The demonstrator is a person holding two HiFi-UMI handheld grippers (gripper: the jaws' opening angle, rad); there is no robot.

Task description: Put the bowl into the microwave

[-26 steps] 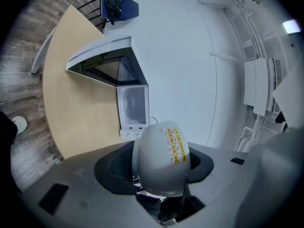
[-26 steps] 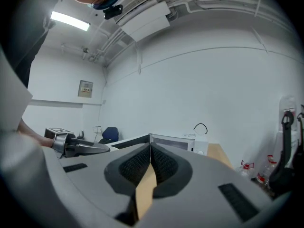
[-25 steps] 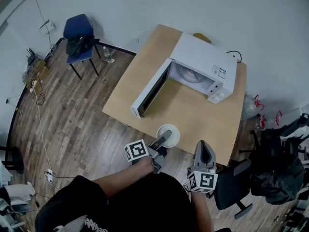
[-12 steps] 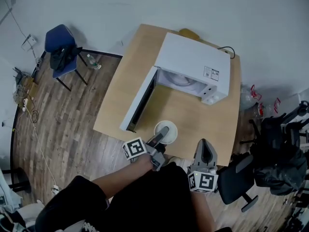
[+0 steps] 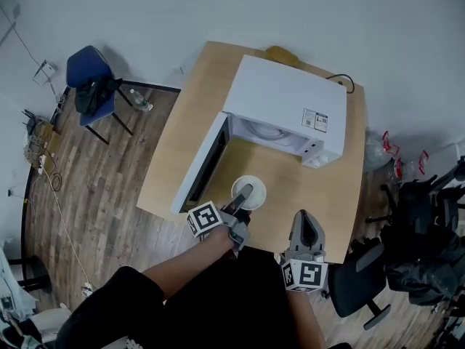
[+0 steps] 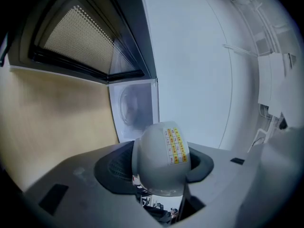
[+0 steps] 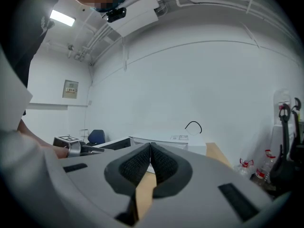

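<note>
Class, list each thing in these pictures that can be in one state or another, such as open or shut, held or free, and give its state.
microwave door: swung wide open.
microwave: cavity shows only its turntable.
bowl: gripped at its rim, in front of the open cavity, not yet inside; looks empty.
left gripper: jaws shut on the bowl.
right gripper: jaws together, nothing between them.
</note>
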